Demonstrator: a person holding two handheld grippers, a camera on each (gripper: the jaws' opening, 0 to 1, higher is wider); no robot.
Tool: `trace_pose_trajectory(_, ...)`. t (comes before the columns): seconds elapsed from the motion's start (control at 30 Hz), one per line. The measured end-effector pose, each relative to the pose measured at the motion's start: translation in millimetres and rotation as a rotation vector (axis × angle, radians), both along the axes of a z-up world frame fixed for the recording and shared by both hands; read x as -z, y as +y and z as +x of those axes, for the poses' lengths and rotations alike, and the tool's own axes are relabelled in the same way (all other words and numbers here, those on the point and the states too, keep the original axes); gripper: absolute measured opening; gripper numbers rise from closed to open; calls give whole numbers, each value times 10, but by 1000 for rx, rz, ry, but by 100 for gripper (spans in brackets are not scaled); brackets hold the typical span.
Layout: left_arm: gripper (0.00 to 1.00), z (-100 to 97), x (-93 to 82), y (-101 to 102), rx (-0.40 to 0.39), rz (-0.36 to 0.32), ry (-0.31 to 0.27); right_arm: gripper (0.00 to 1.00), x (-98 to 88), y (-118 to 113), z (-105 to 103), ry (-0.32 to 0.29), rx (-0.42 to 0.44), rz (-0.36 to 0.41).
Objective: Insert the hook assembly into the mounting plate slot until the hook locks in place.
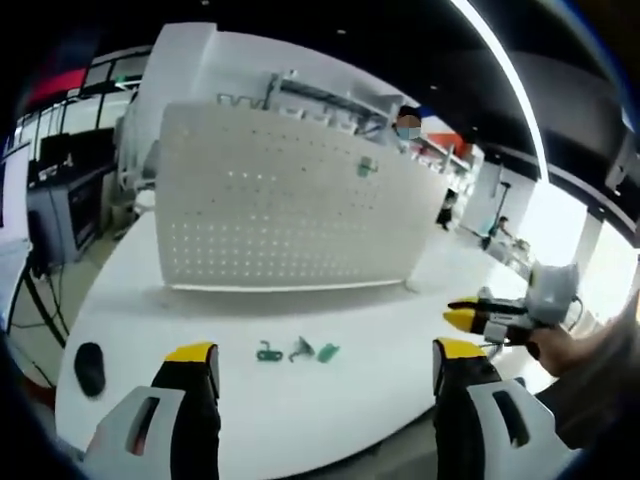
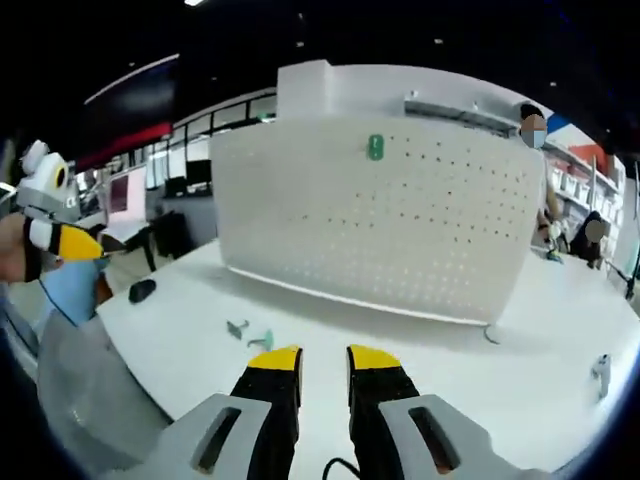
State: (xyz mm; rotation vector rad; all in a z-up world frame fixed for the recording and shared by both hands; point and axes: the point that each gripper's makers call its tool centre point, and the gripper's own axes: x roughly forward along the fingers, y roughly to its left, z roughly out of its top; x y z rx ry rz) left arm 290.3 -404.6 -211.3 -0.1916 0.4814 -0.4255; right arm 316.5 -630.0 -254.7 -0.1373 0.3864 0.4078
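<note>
Left gripper view: left tongs point(image 1: 325, 362) spread wide apart, clamped on nothing, hovering over the white counter point(image 1: 250, 310). Three small green hook parts point(image 1: 297, 351) lying in a row on the counter just ahead, between the yellow tips. Behind them, upright, a white perforated mounting plate point(image 1: 290, 205), with one green hook point(image 1: 366, 167) already hanging near its upper right. Right tongs point(image 1: 478, 318) entering from the right, held in a hand point(image 1: 560, 345); cannot tell their gap from here. Black mouse point(image 1: 89, 367) at the counter's left edge.

Right gripper view: right tongs point(image 2: 324, 365) slightly parted, nothing between. Same plate point(image 2: 380, 215), green hook point(image 2: 375, 147) near its top. No legible writing or labels anywhere.
</note>
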Motion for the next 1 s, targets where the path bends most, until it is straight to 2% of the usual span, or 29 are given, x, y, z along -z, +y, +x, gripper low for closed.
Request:
trace_pose_trajectory(0.27,90,-47,37,-46,9,3,6,19,103,-13,-208,37,-58,-21)
trace_pose_trajectory(0.53,90,-106,123,-57,15,11,26,24,309,-10,-402,116,-132,-53)
trace_pose_trajectory(0.67,90,-120,157,-51,18,14,36,25,345,1,-440,135,-171,-64)
trace_pose_trajectory(0.9,90,-146,230,-87,27,7,50,26,448,72,-514,204,-256,-74)
trace_pose_trajectory(1.0,87,-183,314,-121,53,16,82,27,490,109,-543,223,-308,-103)
